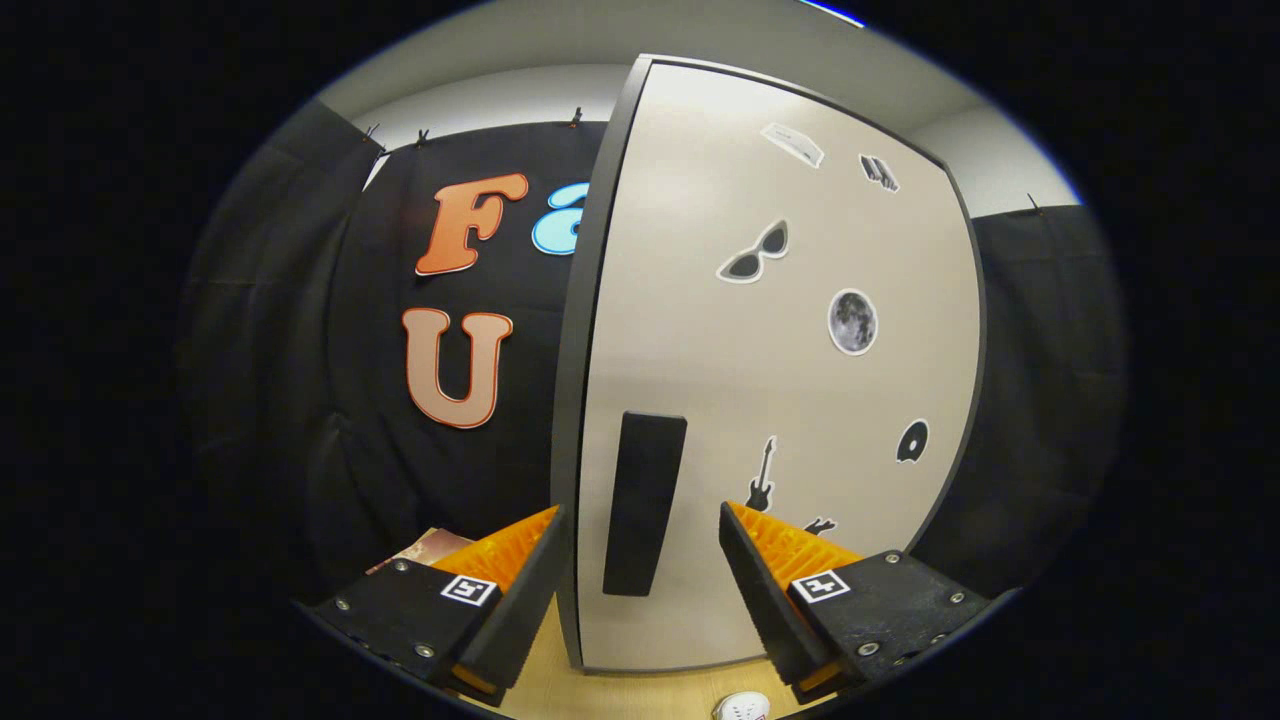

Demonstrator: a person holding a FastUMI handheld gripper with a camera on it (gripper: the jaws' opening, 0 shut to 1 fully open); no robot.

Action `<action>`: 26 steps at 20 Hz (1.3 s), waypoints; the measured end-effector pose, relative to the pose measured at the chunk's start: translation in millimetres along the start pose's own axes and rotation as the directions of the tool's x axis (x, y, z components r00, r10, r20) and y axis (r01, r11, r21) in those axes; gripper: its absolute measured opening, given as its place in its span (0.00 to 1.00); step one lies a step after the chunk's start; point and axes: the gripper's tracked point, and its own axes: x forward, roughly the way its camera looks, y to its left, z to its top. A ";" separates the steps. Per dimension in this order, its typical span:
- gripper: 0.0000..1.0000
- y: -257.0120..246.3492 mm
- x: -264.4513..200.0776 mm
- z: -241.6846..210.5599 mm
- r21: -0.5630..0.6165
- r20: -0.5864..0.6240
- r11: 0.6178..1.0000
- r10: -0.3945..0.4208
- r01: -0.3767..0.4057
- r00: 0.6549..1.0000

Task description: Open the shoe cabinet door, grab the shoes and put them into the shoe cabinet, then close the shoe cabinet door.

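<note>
A pale shoe cabinet door [770,380] with a dark frame stands upright just ahead of me, dotted with small stickers. Its black vertical handle [643,503] sits near the door's left edge, low down. My gripper [640,535] is open, and the handle lies between its two fingertips with a gap on each side. A bit of a white shoe [742,708] peeks out on the wooden floor just below the right finger.
The wooden floor [620,690] runs under the door. Black cloth wall hangs behind and to both sides of the cabinet. A brownish flat thing [425,548] lies on the floor beyond the left finger.
</note>
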 end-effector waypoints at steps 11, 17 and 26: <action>0.34 8.1 12.4 -18.7 0.088 -0.035 0.994 0.063 -0.060 0.997; 0.28 4.7 -18.5 -12.4 0.093 -0.024 0.985 0.148 -0.145 0.989; 0.26 -34.1 -74.2 -18.6 0.105 -0.028 0.978 0.185 -0.181 0.982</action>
